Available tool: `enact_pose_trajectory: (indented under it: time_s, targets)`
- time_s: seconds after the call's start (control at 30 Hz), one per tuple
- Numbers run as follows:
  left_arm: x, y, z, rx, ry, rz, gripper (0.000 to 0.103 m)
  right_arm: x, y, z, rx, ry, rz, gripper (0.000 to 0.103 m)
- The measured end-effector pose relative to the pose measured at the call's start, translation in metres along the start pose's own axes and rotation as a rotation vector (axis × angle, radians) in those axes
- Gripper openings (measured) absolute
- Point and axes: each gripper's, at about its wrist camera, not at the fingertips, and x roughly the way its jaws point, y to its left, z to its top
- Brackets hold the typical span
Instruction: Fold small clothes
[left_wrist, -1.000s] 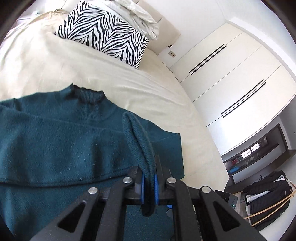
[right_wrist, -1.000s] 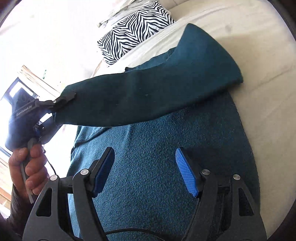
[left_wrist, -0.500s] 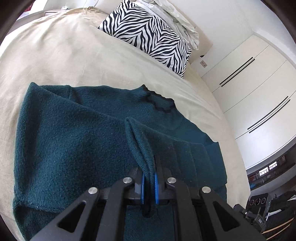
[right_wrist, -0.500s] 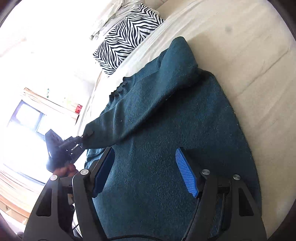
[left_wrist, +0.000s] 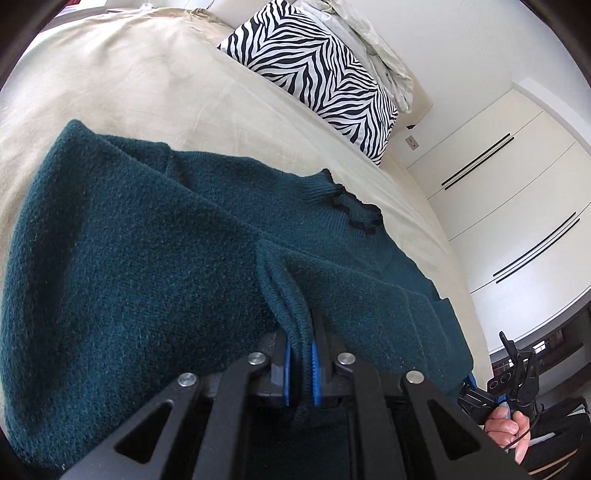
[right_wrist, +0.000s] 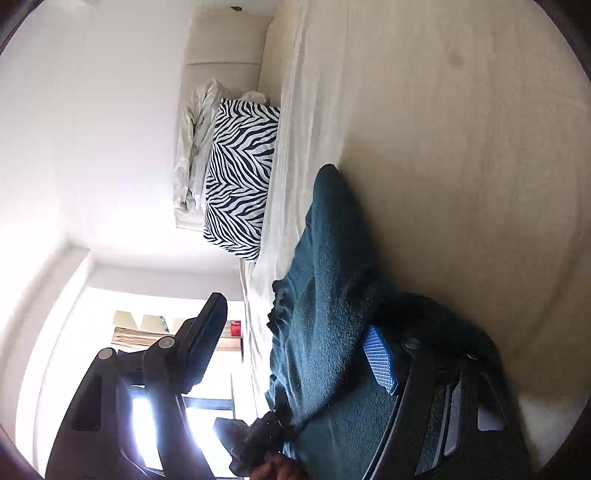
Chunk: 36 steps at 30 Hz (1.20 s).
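On bed (left_wrist: 155, 96), no readable writing.

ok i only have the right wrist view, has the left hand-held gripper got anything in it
observer: yes, the left hand-held gripper has the ribbed cuff of the teal sweater between its blue pads, and the jaws are just opening
operator: and where does that sleeve run
observer: the sleeve comes from the shoulder diagonally across the sweater's chest to the gripper
operator: whats on the side of the bed i cant see
observer: white wardrobe doors with dark bar handles stand beyond the bed
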Motion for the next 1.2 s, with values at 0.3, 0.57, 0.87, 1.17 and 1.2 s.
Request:
enact_pose_trajectory:
  time_s: [0.3,0.57,0.87,1.17,1.2]
  targets:
    - [0.000,0.003,-0.002,-0.004,-0.012,-0.028,0.011,-0.030,-0.009,-0.007,-0.035,-0.034,-0.068,0.061]
    - [-0.001,0.004,-0.005,0.005,-0.029,-0.031,0.011,-0.020,0.039,0.016,-0.213,0.096,-0.111,0.066]
    - [-0.001,0.005,-0.009,0.017,-0.044,-0.036,0.012,0.102,0.053,0.073,-0.223,0.259,-0.152,0.066]
    - [0.000,0.009,-0.009,0.006,-0.046,-0.059,0.013,0.110,0.021,0.070,-0.173,0.410,-0.125,0.065]
    - [0.000,0.009,-0.009,0.006,-0.045,-0.059,0.013,0.101,0.019,0.065,-0.172,0.422,-0.117,0.065]
